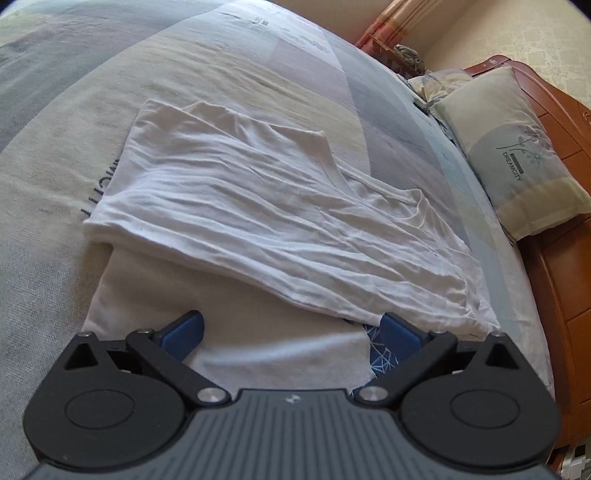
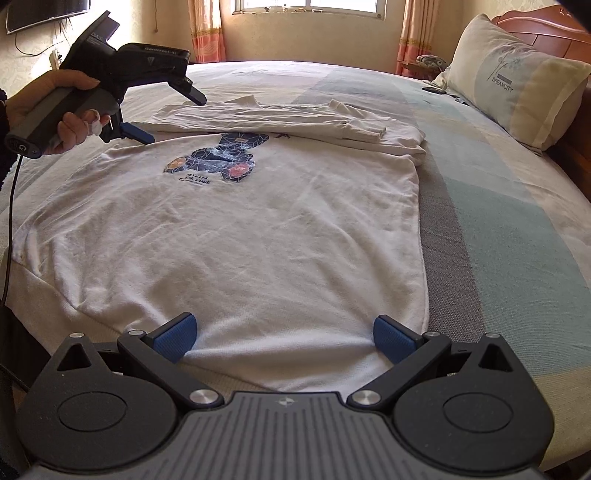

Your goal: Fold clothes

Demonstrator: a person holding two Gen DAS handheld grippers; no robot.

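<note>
A white sweatshirt (image 2: 240, 236) with a dark geometric print (image 2: 221, 158) lies flat on the bed. Its sleeves (image 2: 280, 118) are folded across the far, upper part. My right gripper (image 2: 284, 338) stands open at the near hem, with the cloth lying between its blue pads (image 2: 177, 338). A hand holds my left gripper (image 2: 170, 114) open over the garment's far left corner. In the left wrist view the left gripper (image 1: 291, 334) is open just above the white cloth, with the wrinkled folded layer (image 1: 280, 206) right ahead and a bit of print (image 1: 384, 354) by the right finger.
The bed has a striped grey, blue and cream sheet (image 2: 498, 221). A pillow (image 2: 517, 81) leans on the wooden headboard (image 1: 554, 258) at the right. A window (image 2: 310, 7) with curtains is behind the bed. A cable (image 2: 11, 184) hangs from the left gripper's handle.
</note>
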